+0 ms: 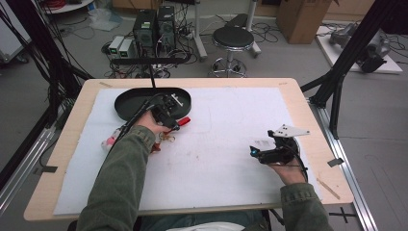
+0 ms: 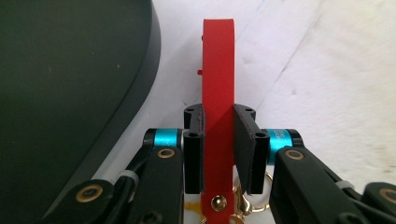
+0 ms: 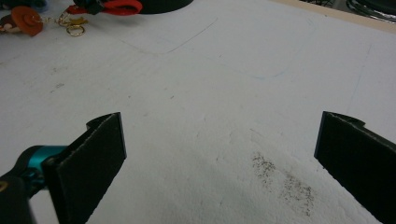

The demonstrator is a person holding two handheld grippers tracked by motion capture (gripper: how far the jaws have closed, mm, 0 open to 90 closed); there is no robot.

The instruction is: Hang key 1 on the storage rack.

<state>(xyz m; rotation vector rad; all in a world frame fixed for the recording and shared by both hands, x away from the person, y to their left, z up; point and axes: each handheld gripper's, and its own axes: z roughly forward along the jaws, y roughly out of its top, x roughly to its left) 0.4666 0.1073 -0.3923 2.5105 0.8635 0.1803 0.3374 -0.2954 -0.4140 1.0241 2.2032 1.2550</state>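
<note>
Gripping the red strap (image 2: pixel 218 93) just beside the black tray (image 2: pixel 70 93), the left gripper (image 2: pixel 218 149) is pinching it edge-on between closed jaws. Likely fault: the thin strap is twisting or slipping, its gold clasp (image 2: pixel 243 205) snagging on the tray rim. Beyond the tray, the right gripper (image 3: pixel 219 154) is idling over bare counter (image 3: pixel 224 93), jaws wide and empty.
</note>
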